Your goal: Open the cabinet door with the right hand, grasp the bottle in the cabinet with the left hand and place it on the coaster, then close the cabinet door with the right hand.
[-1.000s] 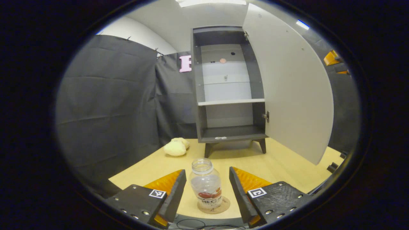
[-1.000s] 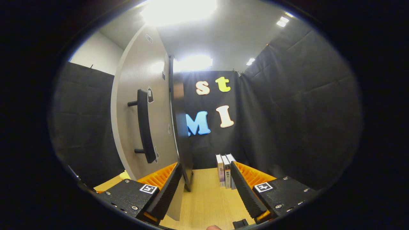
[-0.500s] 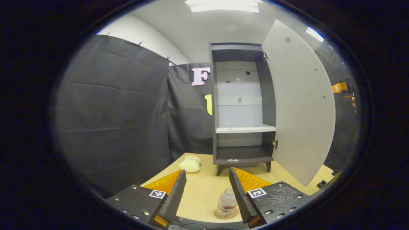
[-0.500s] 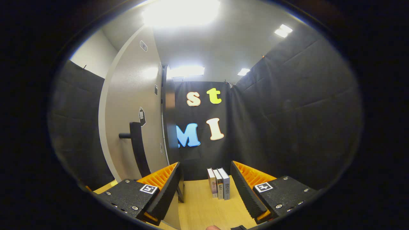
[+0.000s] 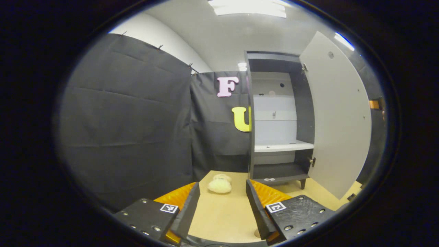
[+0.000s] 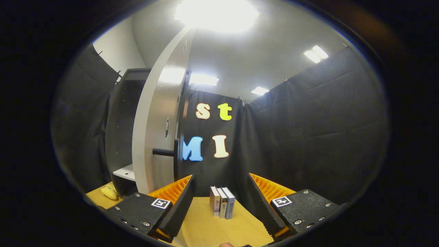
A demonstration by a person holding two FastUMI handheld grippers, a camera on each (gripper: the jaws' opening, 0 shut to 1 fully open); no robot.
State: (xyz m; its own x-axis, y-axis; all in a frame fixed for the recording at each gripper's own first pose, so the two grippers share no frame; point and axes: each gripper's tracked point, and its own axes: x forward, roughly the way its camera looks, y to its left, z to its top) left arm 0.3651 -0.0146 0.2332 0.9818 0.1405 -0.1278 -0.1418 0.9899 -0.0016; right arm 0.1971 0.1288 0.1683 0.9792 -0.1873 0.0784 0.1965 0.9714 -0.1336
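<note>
Cabinet [image 5: 274, 116]: door [image 5: 339, 116] ajar; shelves bare.
Table [image 5: 223, 212]: plush [image 5: 219, 184] near cabinet.
Left gripper [image 5: 222, 206]: released, empty.
Right gripper [image 6: 219, 202]: released, empty; books [image 6: 222, 207] ahead.

Left tongs [image 5: 220, 209]: two wedge-shaped fingers with ribbed inner faces, each on a black, rough-textured block. Each block bears a small white square tag with a black pattern and a few silver screw heads along its lower edge.

Right tongs [image 6: 219, 204]: same build, ribbed wedge fingers, black textured blocks, one square tag each, silver screws near the lower edges.
</note>
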